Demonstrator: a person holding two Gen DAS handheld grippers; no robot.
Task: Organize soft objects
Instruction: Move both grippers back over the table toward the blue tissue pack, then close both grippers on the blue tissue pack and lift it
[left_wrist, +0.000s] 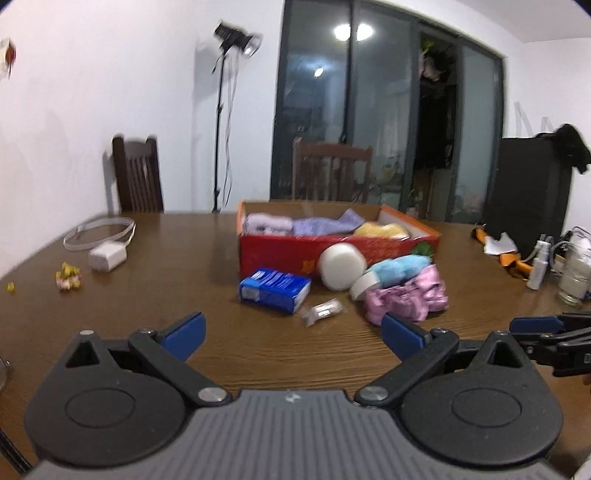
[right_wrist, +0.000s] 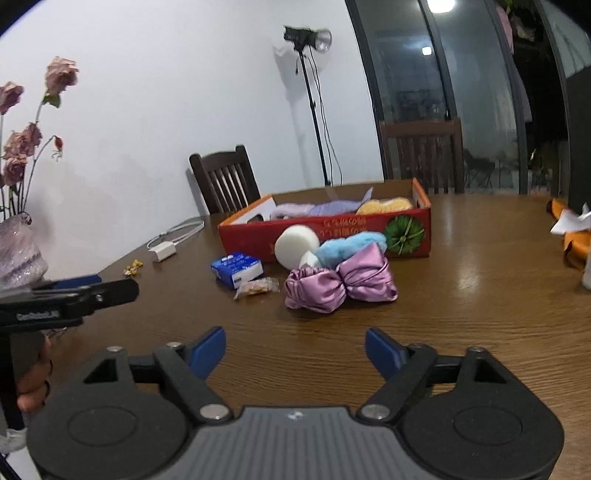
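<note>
Nearest the lens, the right gripper (right_wrist: 295, 354) has its blue pads apart over bare wooden table (right_wrist: 461, 295), nothing between them; the left gripper (left_wrist: 293, 334) stands wide open and empty too.

Just ahead lies the pink satin scrunchie-like bundle (right_wrist: 340, 284), gathered at its middle into two puffed lobes. It looks light, limp and slippery, so a pinch at the cinched waist should hold better than one on a sliding lobe. Touching it behind are a fluffy blue soft piece (right_wrist: 347, 247) and a white foam cylinder (right_wrist: 295, 245) lying on its side; the foam should squash and may roll, so it is best taken across its round body.

These rest against the front wall of the red cardboard box (right_wrist: 258, 236), which already holds lilac, purple and yellow cloths (right_wrist: 384, 205).

Left of the bundle, a blue tissue pack (right_wrist: 238, 269) and a small clear snack wrapper (right_wrist: 256, 287) lie close enough to be nudged on approach. Farther left are a white charger with cable (right_wrist: 162, 251); chairs and a studio lamp stand beyond the table.
</note>
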